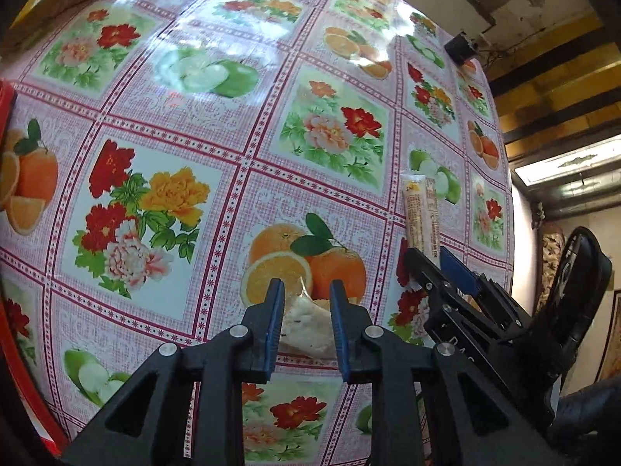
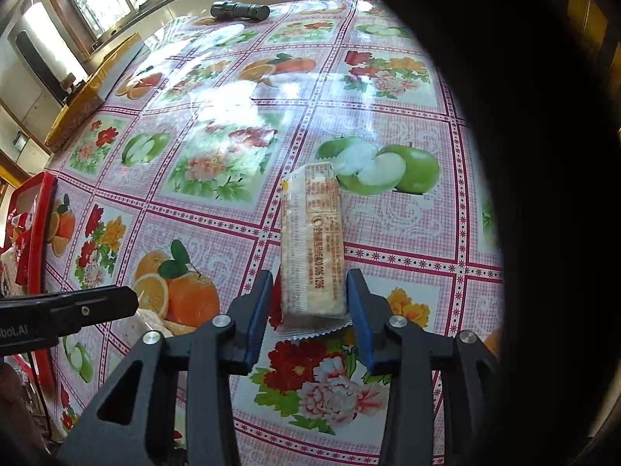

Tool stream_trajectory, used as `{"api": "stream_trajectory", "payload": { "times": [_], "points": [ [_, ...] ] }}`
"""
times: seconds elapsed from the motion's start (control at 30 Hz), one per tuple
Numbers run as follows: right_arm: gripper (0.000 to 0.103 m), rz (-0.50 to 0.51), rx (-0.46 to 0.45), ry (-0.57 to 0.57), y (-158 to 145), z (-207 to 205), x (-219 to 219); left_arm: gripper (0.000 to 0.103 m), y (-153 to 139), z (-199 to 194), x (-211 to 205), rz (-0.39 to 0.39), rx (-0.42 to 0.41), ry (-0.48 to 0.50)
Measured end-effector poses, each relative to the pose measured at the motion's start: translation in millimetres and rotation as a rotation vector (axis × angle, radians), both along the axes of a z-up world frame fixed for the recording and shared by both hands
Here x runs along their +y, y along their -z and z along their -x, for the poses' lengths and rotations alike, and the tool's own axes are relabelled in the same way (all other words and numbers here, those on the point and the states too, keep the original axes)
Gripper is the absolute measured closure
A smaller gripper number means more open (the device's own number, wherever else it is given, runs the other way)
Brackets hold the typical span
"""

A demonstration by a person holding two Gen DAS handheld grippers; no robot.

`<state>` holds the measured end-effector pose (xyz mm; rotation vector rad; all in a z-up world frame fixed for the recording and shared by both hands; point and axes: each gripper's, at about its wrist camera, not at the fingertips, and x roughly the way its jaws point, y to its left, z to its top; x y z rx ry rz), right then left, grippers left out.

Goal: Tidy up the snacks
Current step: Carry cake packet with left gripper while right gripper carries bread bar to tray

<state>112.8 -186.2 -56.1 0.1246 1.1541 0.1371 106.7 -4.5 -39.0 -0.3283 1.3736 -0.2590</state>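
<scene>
- Risk 1: right claw [image 2: 308, 310] is straddling the long cream-and-orange printed snack bar in a crinkly plastic wrapper [image 2: 312, 244] only at its near end. If it closes there, the far end is likely sagging or swinging out, and the slick wrapper may be slipping off the blue pads [image 2: 258, 322].
- Risk 2: the crimped seal at the bar's near end is lying just under the claw; pinching only that flap could be tearing or dropping it.
- Risk 3: left claw [image 1: 306, 326] is sitting around a small pale soft snack in a clear wrapper [image 1: 306, 326]. Looks squashy, so too hard a squeeze is probably crushing it.
- Risk 4: both claws are working close together. In the left wrist view the right claw [image 1: 438, 275] is just to the right; lifting both at once risks a knock.
- Pose, right: claw is angled down toward the glossy fruit-and-flower patterned worktop [image 2: 217, 163], wide open, pads either side of the bar w/ gaps, holding nothing.
- Pose, left: also tilted down, low over the worktop, part open, pads flanking the pale snack; can't tell if they're touching it, no firm grip showing.
- Red tray w/ raised rim [image 2: 39, 209] is lying well to the left of the right claw; prob. the drop spot, a judgement only.
- Black flashlight [image 2: 240, 10] is resting far ahead of the right claw, out of the way.
</scene>
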Motion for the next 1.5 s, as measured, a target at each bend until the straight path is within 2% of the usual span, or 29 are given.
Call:
{"api": "stream_trajectory", "payload": {
  "times": [0.1,0.17,0.27,0.33,0.37,0.43,0.5,0.57,0.63,0.67,0.73,0.9,0.93,0.97,1.03,1.13,1.2,1.23,1.27,1.4,1.5],
  "points": [
    [0.054,-0.012,0.003,-0.012,0,-1,1,0.08,-12,5,-5,0.01,-0.046,0.045],
    [0.051,-0.017,0.003,-0.018,0,-1,2,0.078,-19,7,-24,-0.086,-0.117,0.177],
    [0.048,-0.012,0.009,-0.036,0,-2,4,0.077,-20,9,-53,-0.167,-0.175,0.499],
    [0.048,-0.021,0.016,-0.04,0,-4,3,0.062,-21,21,-71,-0.244,-0.222,0.77],
    [0.048,-0.028,0.02,-0.04,0,-4,2,0.06,-21,30,-77,-0.291,-0.255,0.896],
    [0.048,-0.04,0.026,-0.04,0,-5,0,0.06,-18,52,-87,-0.442,-0.342,1.111],
    [0.047,-0.048,0.027,-0.041,0,-5,-1,0.06,-8,69,-93,-0.577,-0.394,1.282],
    [0.047,-0.05,0.028,-0.042,0,-5,-2,0.06,1,71,-96,-0.653,-0.403,1.36],
    [0.047,-0.05,0.032,-0.043,0,-6,-2,0.06,9,64,-99,-0.632,-0.331,1.402],
    [0.047,-0.05,0.035,-0.043,0,-6,-2,0.06,11,63,-100,-0.62,-0.32,1.426],
    [0.047,-0.048,0.04,-0.046,0,-7,-2,0.06,14,60,-99,-0.598,-0.289,1.45],
    [0.044,-0.072,0.054,-0.036,0,-9,-4,0.058,31,42,-101,-0.603,-0.2,1.456],
    [0.044,-0.072,0.058,-0.034,0,-9,-4,0.058,29,40,-99,-0.576,-0.208,1.451],
    [0.043,-0.07,0.06,-0.035,0,-9,-4,0.058,30,36,-98,-0.562,-0.191,1.438],
    [0.033,-0.052,0.064,-0.039,0,-11,-2,0.057,31,27,-95,-0.513,-0.168,1.386],
    [0.025,-0.032,0.059,-0.036,2,-15,1,0.057,31,18,-91,-0.445,-0.156,1.294],
    [0.025,-0.001,0.046,-0.04,2,-17,5,0.061,31,15,-88,-0.415,-0.156,1.228],
    [0.029,0.022,0.034,-0.042,3,-16,7,0.069,31,14,-85,-0.399,-0.154,1.191],
    [0.033,0.046,0.022,-0.043,3,-15,9,0.071,30,13,-83,-0.396,-0.167,1.143],
    [0.069,0.053,0.006,-0.027,1,-12,5,0.072,30,12,-68,-0.395,-0.207,0.949],
    [0.069,0.077,-0.003,-0.018,1,-5,5,0.072,31,11,-50,-0.343,-0.207,0.793]
  ]
}}
